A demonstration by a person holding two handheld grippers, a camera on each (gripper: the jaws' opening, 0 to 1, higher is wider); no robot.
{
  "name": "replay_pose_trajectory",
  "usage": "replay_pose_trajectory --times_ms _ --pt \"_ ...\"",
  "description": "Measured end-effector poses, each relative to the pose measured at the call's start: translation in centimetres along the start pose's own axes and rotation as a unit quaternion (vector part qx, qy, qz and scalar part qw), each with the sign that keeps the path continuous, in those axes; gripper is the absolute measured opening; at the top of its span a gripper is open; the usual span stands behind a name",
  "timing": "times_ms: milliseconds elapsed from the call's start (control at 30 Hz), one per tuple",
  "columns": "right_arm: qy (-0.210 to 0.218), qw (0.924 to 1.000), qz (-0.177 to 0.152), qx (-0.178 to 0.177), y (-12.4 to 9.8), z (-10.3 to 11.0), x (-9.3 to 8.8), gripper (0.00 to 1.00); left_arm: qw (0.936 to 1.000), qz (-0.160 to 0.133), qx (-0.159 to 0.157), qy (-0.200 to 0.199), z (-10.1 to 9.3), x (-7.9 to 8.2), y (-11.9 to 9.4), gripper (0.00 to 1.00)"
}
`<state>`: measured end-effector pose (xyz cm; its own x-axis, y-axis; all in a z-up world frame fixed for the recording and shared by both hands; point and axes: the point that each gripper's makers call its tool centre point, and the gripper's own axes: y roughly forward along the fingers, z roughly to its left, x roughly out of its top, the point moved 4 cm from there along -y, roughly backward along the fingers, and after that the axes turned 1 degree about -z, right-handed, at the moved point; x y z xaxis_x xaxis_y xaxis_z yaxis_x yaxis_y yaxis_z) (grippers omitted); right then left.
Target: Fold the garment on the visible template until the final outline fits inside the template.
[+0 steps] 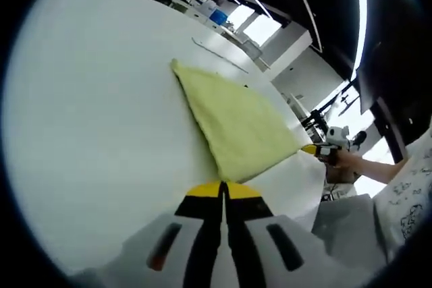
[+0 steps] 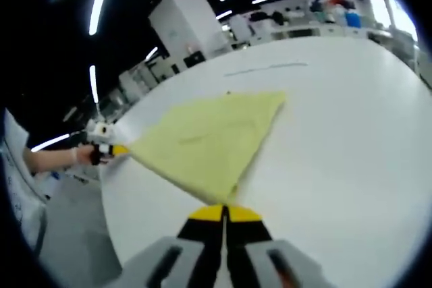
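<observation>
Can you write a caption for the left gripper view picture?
Left claw pinching a yellow cloth on a white table.

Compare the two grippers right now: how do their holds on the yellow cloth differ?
The left gripper pinches a near corner of the yellow cloth garment at the white table, while the right gripper pinches the other near corner. In the left gripper view the cloth stretches away to the right; in the right gripper view, to the left. Both have yellow-tipped fingers shut on the cloth, holding it taut.

Garment (image 1: 236, 123) on table (image 1: 88, 119) — between grippers.
</observation>
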<state>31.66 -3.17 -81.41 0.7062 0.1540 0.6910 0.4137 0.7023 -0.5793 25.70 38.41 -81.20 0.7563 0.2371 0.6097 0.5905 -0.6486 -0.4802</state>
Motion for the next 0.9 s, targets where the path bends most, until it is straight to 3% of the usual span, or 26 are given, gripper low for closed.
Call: replay_pose_trajectory --times_ms 400,767,900 --pt "0.012 0.9999 0.006 0.007 -1.1 0.9 -1.9 0.0 0.9998 0.015 -0.004 -0.008 -0.3 -1.6 -0.8 0.0" --pt "0.029 0.9995 0.002 0.01 -1.3 1.5 -2.8 0.0 0.9999 0.008 0.008 -0.005 -0.2 -2.2 -1.1 0.0" --pt "0.01 0.9998 -0.011 0.014 -1.6 1.7 -2.6 0.0 0.9996 -0.003 0.013 0.025 -0.4 -2.1 -1.2 0.0"
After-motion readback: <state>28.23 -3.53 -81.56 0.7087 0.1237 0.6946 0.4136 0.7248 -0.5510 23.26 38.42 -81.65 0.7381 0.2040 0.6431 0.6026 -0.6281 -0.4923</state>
